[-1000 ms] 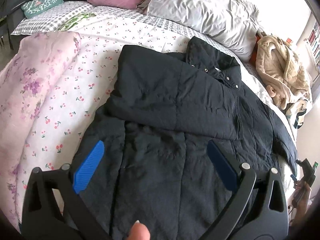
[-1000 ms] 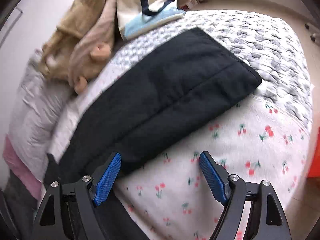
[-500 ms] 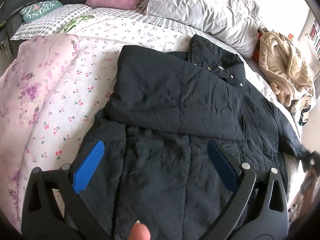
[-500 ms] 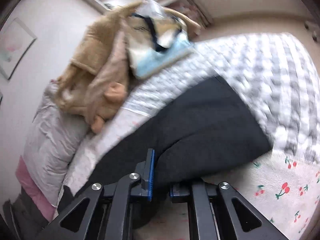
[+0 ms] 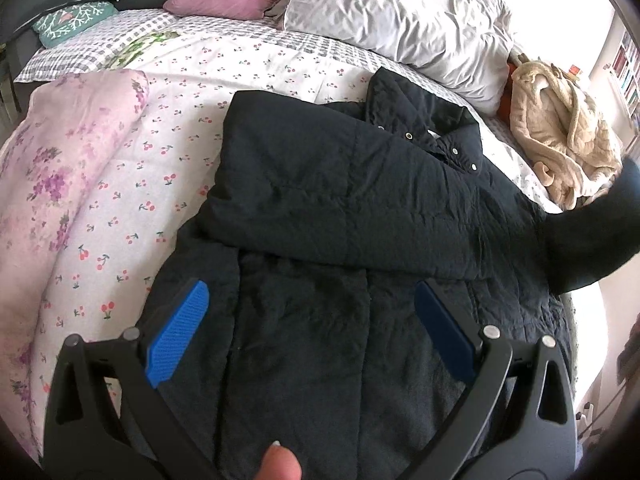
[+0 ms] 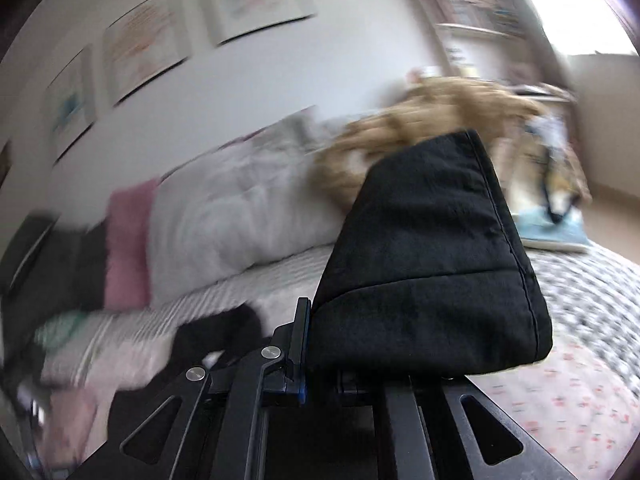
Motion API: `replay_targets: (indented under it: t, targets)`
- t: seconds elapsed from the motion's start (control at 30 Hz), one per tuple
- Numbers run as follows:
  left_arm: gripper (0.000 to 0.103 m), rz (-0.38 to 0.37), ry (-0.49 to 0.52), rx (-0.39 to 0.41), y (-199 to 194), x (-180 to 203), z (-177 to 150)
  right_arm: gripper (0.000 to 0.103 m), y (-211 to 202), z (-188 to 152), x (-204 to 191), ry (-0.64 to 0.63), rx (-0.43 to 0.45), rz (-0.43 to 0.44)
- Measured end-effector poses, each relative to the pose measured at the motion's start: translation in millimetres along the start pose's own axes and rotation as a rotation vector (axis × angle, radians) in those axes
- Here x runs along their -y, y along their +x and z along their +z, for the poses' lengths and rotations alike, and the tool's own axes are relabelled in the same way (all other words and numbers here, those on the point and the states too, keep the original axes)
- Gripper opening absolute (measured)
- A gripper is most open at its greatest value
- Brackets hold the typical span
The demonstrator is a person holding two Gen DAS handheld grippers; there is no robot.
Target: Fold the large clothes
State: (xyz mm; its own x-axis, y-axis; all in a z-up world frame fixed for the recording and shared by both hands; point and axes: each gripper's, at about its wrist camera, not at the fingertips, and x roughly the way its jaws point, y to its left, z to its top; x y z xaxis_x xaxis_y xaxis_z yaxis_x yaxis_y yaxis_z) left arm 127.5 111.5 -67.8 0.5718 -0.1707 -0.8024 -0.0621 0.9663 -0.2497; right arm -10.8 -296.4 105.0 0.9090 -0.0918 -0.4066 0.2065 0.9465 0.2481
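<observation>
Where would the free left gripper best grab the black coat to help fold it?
The coat's bare left hem edge, near the left gripper, coming from the cherry-print sheet side: that edge lies flat and free, while the right gripper holds the sleeve.

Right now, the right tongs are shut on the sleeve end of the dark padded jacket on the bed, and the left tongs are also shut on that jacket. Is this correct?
Not quite. In the left wrist view the left tongs stand open above the dark padded jacket, gripping nothing. The rest holds: the right wrist view shows the right tongs shut on the sleeve end.
</observation>
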Motion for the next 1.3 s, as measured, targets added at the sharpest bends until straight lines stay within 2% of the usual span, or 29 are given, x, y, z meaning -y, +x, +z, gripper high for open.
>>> replay_targets:
  t: [0.13,0.2,0.27,0.4,0.43,0.47,0.57,0.63,0.67,0.7,0.9,1.0,1.07,1.1,1.13,1.17,1.23,1.3]
  targets:
    - [0.102,-0.008,-0.018,-0.004,0,-6,0,0.009,34,-35,-71,-0.158,-0.141,0.091]
    - [0.102,-0.01,-0.026,0.0,-1,-8,0,0.011,56,-60,-95,-0.228,-0.214,0.102]
    - [0.102,-0.011,-0.034,0.008,0,-9,0,0.012,80,-88,-110,-0.271,-0.325,0.126]
    - [0.102,-0.048,-0.041,0.015,3,-8,-1,0.023,136,-144,-107,-0.142,-0.664,0.211]
    - [0.102,-0.068,-0.044,0.011,3,-7,-2,0.024,144,-154,-103,-0.092,-0.73,0.231]
    - [0.102,-0.101,-0.049,-0.003,4,-7,-2,0.025,147,-159,-100,-0.056,-0.756,0.248]
    - [0.102,-0.206,-0.086,-0.047,5,-3,2,0.034,141,-158,-83,0.08,-0.747,0.337]
    - [0.102,-0.242,-0.093,-0.051,6,6,8,0.058,133,-154,-71,0.143,-0.736,0.383]
    - [0.102,-0.241,-0.08,-0.057,8,11,11,0.077,126,-149,-68,0.132,-0.708,0.387]
    - [0.102,-0.235,-0.06,-0.065,12,18,13,0.081,121,-143,-67,0.112,-0.684,0.387]
    - [0.099,-0.227,0.005,-0.144,58,60,18,0.081,94,-109,-48,0.006,-0.606,0.38]
    - [0.085,-0.294,-0.031,-0.247,92,74,6,0.081,85,-102,-28,0.012,-0.577,0.354]
    - [0.069,-0.349,-0.051,-0.338,111,87,-11,0.081,82,-98,-14,0.027,-0.559,0.332]
    - [0.063,-0.364,-0.049,-0.359,116,93,-17,0.081,82,-95,-7,0.038,-0.547,0.317]
    - [0.044,-0.368,-0.036,-0.36,118,98,-22,0.081,81,-92,3,0.05,-0.533,0.292]
    - [0.015,-0.36,-0.006,-0.346,115,105,-24,0.081,79,-90,12,0.065,-0.519,0.269]
    - [0.013,-0.345,0.052,-0.286,98,116,-17,0.081,78,-84,34,0.109,-0.481,0.203]
    - [0.012,-0.372,0.118,-0.145,63,124,-1,0.081,77,-79,52,0.139,-0.451,0.124]
